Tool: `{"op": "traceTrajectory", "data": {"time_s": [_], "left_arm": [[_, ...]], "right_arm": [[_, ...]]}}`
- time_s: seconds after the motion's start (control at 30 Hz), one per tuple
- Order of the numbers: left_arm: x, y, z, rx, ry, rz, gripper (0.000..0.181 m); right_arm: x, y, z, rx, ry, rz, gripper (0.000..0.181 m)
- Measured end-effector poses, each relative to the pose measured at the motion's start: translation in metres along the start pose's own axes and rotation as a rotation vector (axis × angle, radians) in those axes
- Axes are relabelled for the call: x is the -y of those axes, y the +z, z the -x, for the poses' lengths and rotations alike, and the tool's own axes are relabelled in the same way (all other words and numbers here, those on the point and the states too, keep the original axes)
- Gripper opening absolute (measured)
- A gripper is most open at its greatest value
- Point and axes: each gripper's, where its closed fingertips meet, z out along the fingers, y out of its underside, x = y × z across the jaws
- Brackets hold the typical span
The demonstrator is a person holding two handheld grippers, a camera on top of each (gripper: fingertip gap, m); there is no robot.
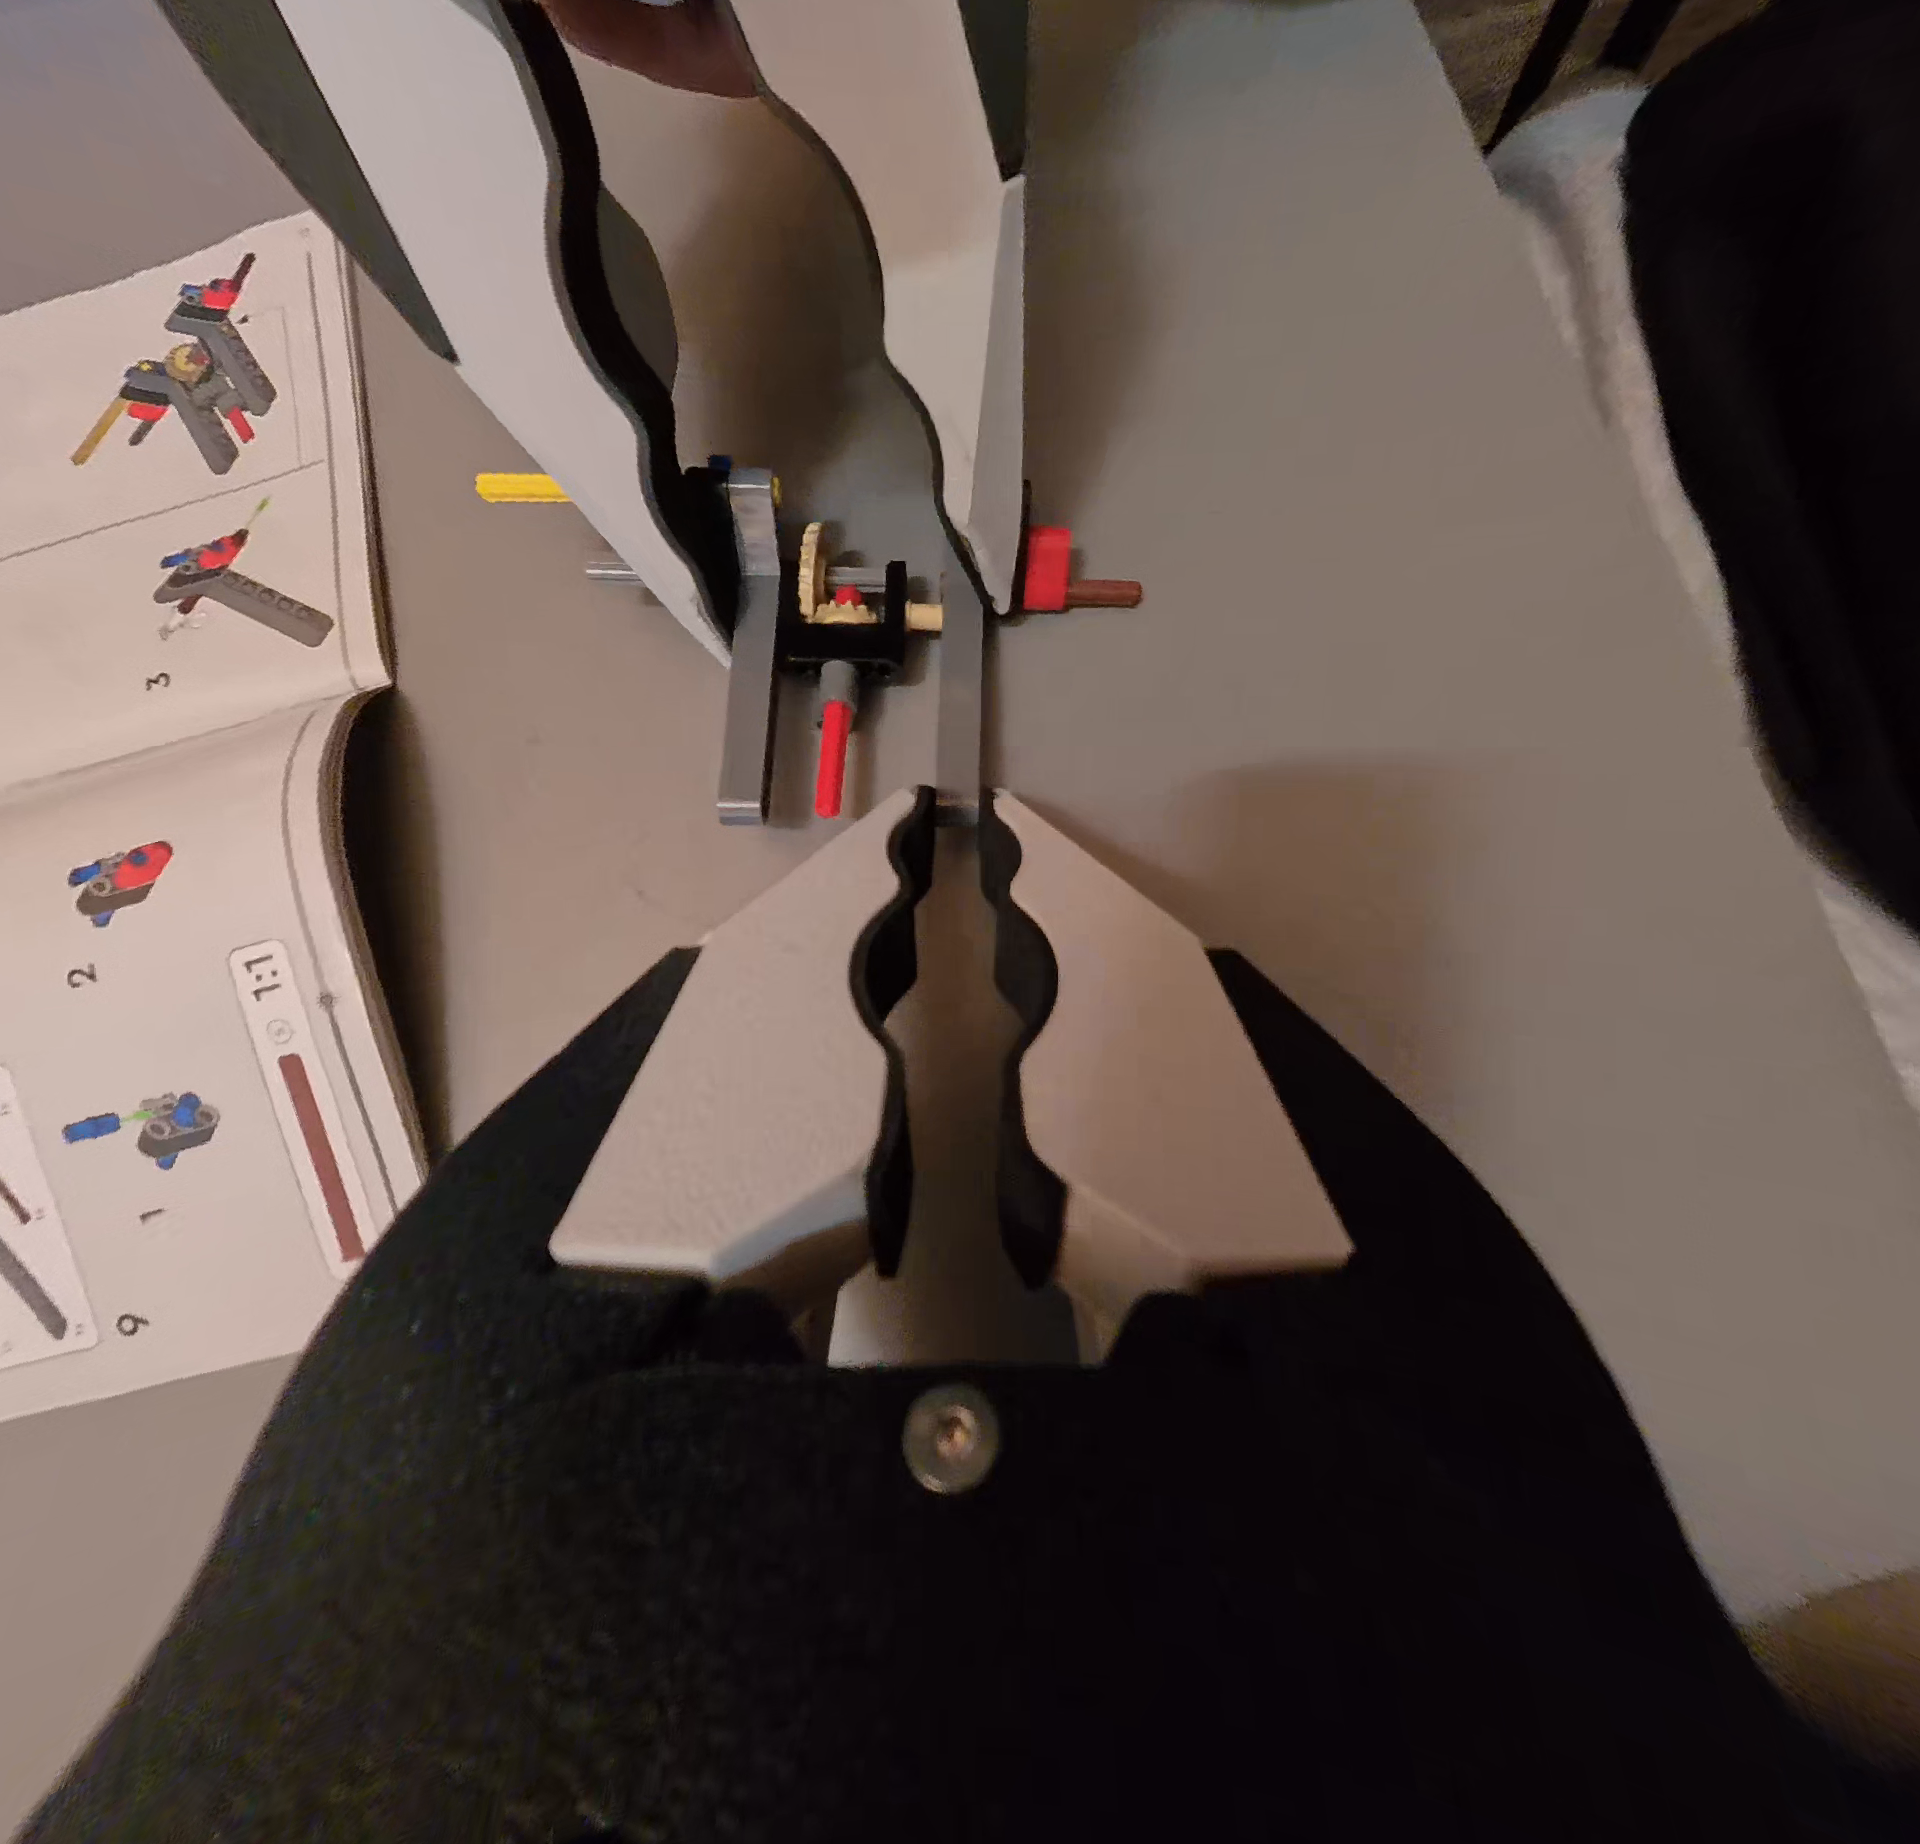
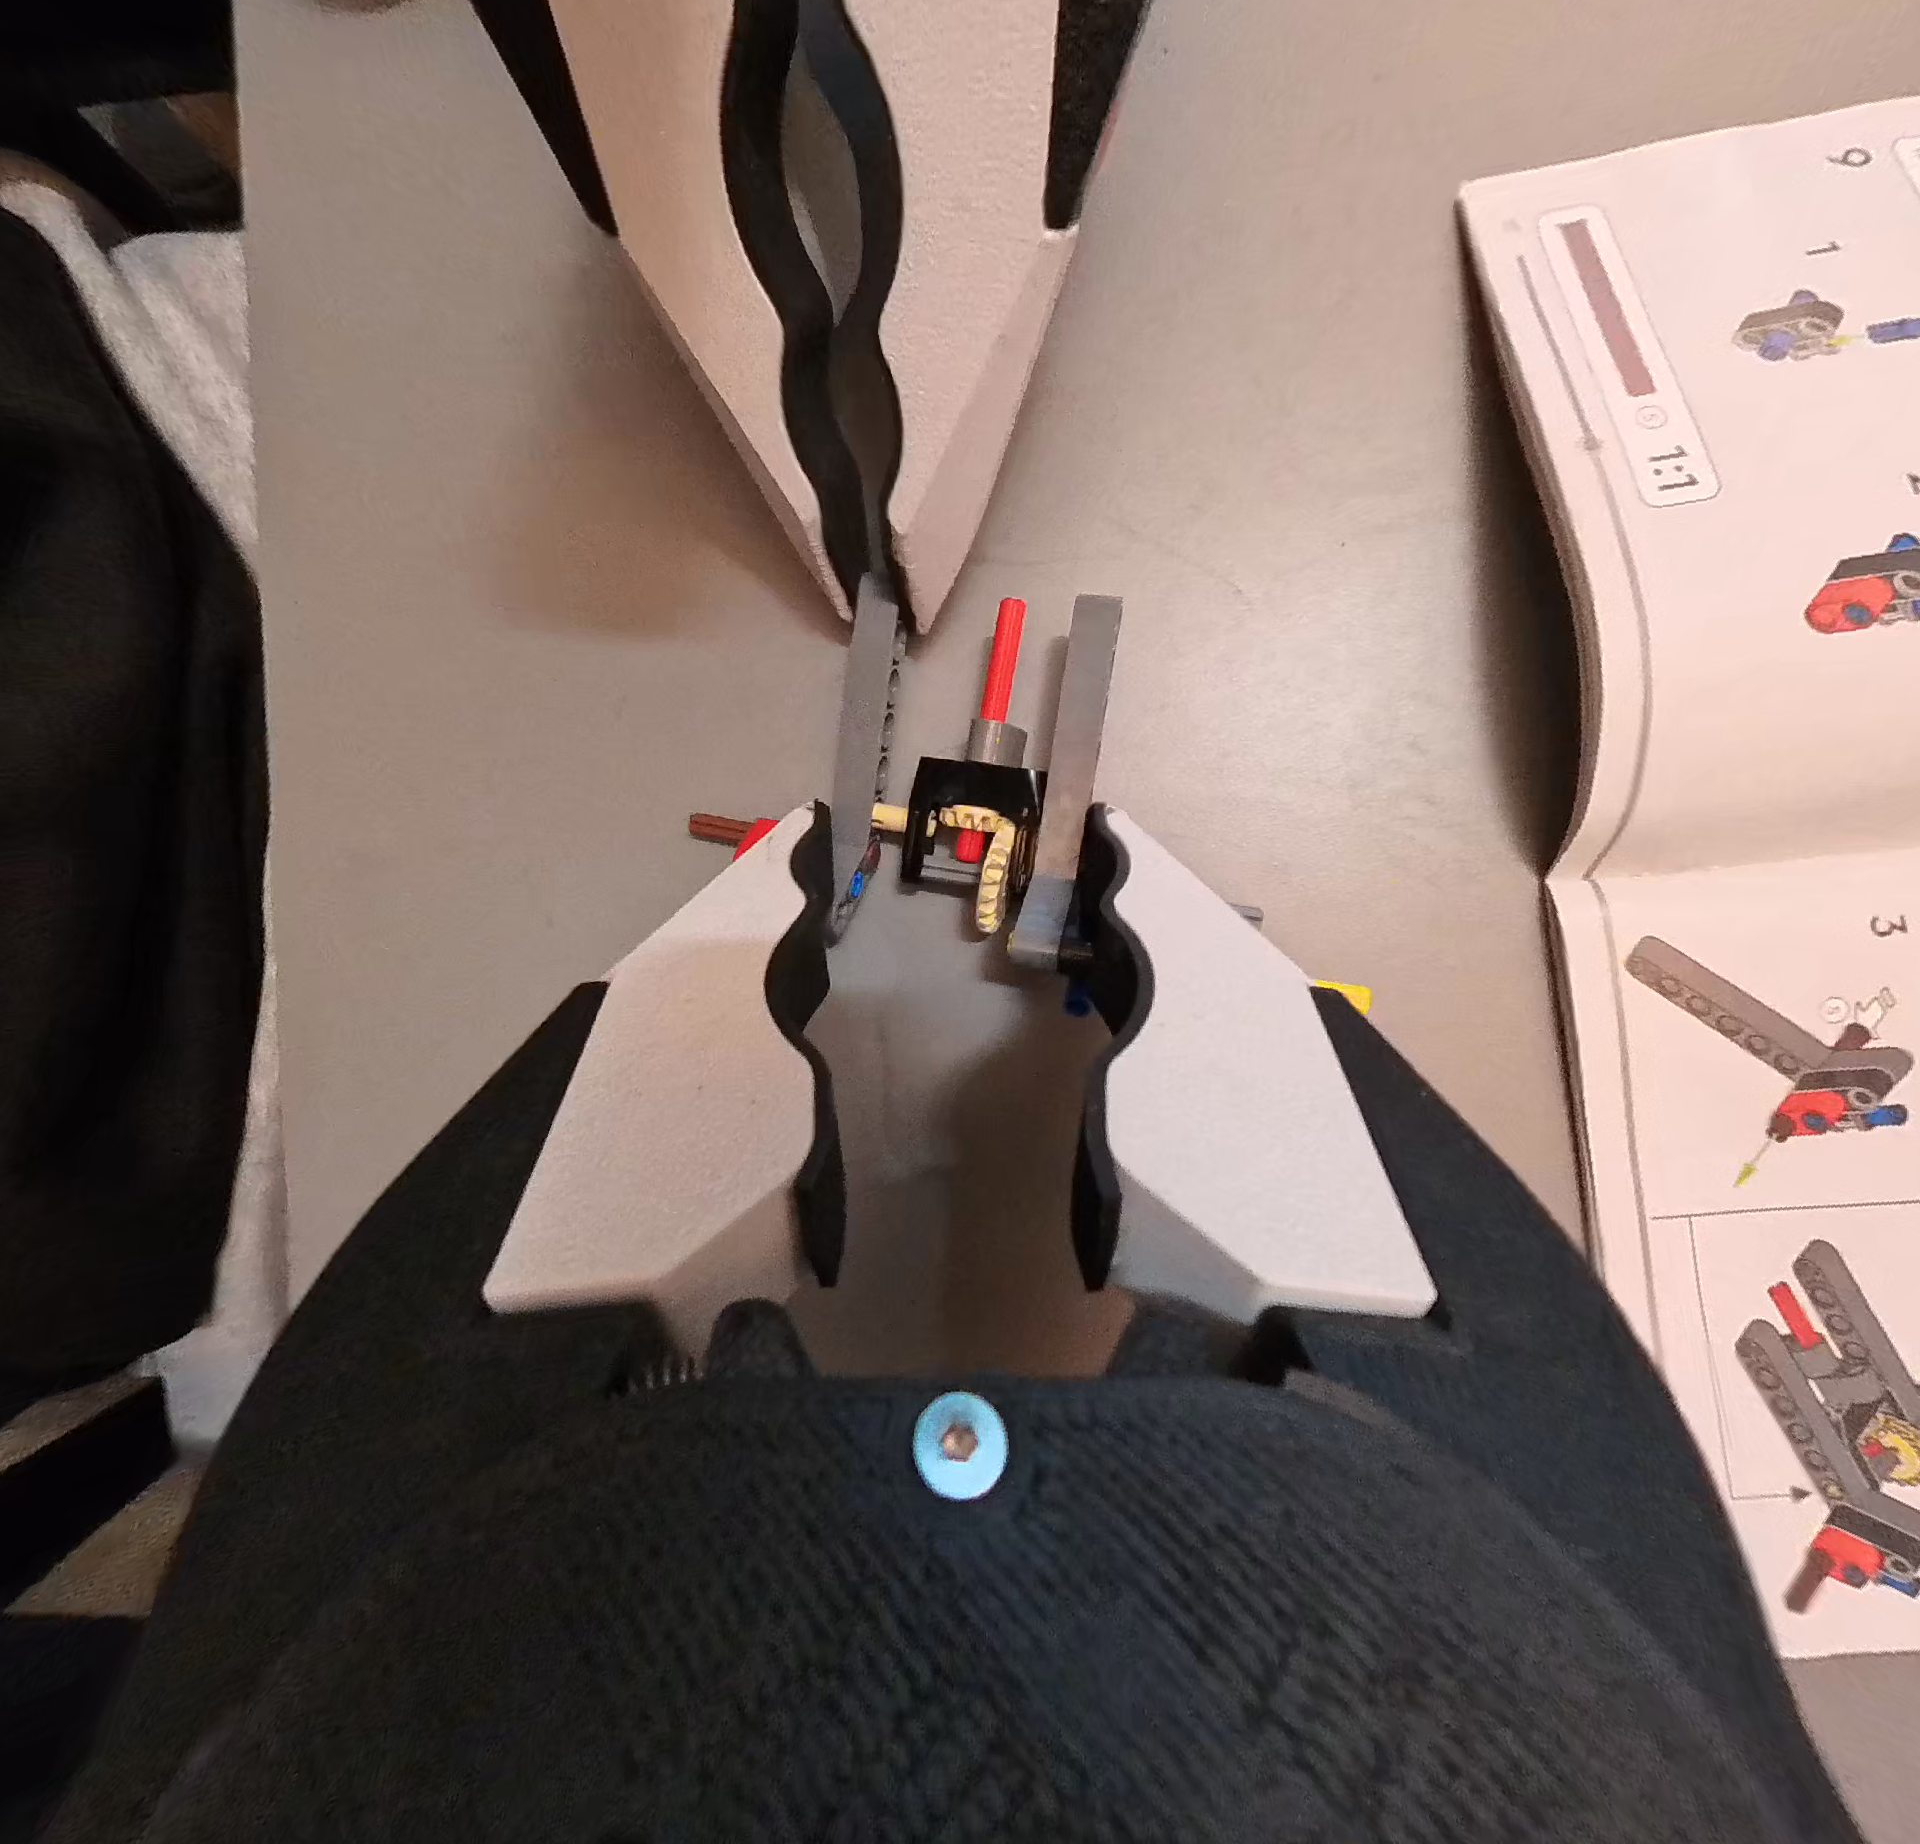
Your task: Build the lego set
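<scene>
A small lego assembly sits on the grey table (image 1: 1351, 755). It has two long grey beams, a black frame (image 1: 883, 641) (image 2: 956, 786) with tan gears (image 1: 816, 579) (image 2: 992, 880), and a red axle (image 1: 834, 766) (image 2: 1006, 672). My left gripper (image 1: 956, 802) is shut on the end of one grey beam (image 1: 961, 693) (image 2: 868, 714); it also shows in the right wrist view (image 2: 878, 605). My right gripper (image 2: 961, 838) (image 1: 857, 620) clamps the assembly across both beams at the gear end. The other beam (image 1: 750, 693) (image 2: 1086, 714) lies against its finger.
A red connector with a brown axle (image 1: 1044, 568) sticks out of the side of the assembly. A yellow axle (image 1: 520, 487) (image 2: 1340, 989) shows beside the right gripper's finger. An open instruction booklet (image 1: 156, 651) (image 2: 1714, 651) lies alongside. Dark and white cloth (image 2: 104, 755) lies past the table edge.
</scene>
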Motion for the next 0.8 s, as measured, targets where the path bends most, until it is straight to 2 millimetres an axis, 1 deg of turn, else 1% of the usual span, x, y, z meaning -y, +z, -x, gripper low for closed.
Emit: {"op": "traceTrajectory", "data": {"time_s": [0.03, 0.07, 0.1, 0.23, 0.3, 0.37, 0.47, 0.53, 0.57, 0.63, 0.7, 0.73, 0.77, 0.8], "left_arm": [[-0.002, 0.001, 0.001, 0.025, 0.001, 0.01, 0.009], [-0.003, 0.002, 0.002, 0.056, -0.003, 0.021, 0.019], [-0.002, 0.002, 0.003, 0.077, -0.004, 0.026, 0.023], [0.008, 0.008, -0.004, 0.124, 0.023, 0.033, 0.035], [0.01, 0.011, -0.001, 0.165, 0.008, 0.055, 0.031], [0.01, 0.01, -0.001, 0.175, -0.018, 0.08, 0.031], [0.012, 0.007, -0.006, 0.18, -0.079, 0.105, 0.027], [0.014, 0.011, -0.01, 0.184, -0.099, 0.129, 0.03], [0.014, 0.014, -0.011, 0.184, -0.099, 0.136, 0.026], [0.015, 0.017, -0.01, 0.192, -0.092, 0.121, 0.026], [0.013, 0.013, -0.01, 0.188, -0.081, 0.112, 0.028], [0.012, 0.008, -0.009, 0.19, -0.08, 0.101, 0.029], [0.014, 0.004, -0.01, 0.188, -0.075, 0.073, 0.029], [0.017, -0.002, -0.009, 0.2, -0.069, 0.035, 0.028]], "right_arm": [[0.0, 0.0, 0.0, -0.01, -0.016, -0.003, 0.047], [0.0, 0.0, 0.0, -0.022, -0.038, -0.003, 0.046], [0.0, 0.0, 0.0, -0.039, -0.059, 0.0, 0.046], [0.0, -0.001, 0.0, -0.06, -0.09, -0.004, 0.044], [0.0, 0.0, 0.001, -0.057, -0.091, -0.014, 0.043], [0.0, 0.0, 0.0, -0.065, -0.1, -0.02, 0.043], [0.001, 0.0, 0.0, -0.067, -0.102, -0.033, 0.043], [0.001, 0.001, 0.001, -0.052, -0.092, -0.045, 0.043], [0.001, 0.001, 0.001, -0.036, -0.079, -0.052, 0.043], [0.002, 0.001, 0.0, -0.006, -0.064, -0.065, 0.044], [0.001, 0.0, 0.0, 0.01, -0.076, -0.074, 0.044], [0.001, -0.002, -0.002, 0.002, -0.085, -0.077, 0.048], [0.003, -0.006, -0.002, -0.004, -0.092, -0.097, 0.056], [0.009, -0.014, 0.0, -0.01, -0.107, -0.137, 0.057]]}}
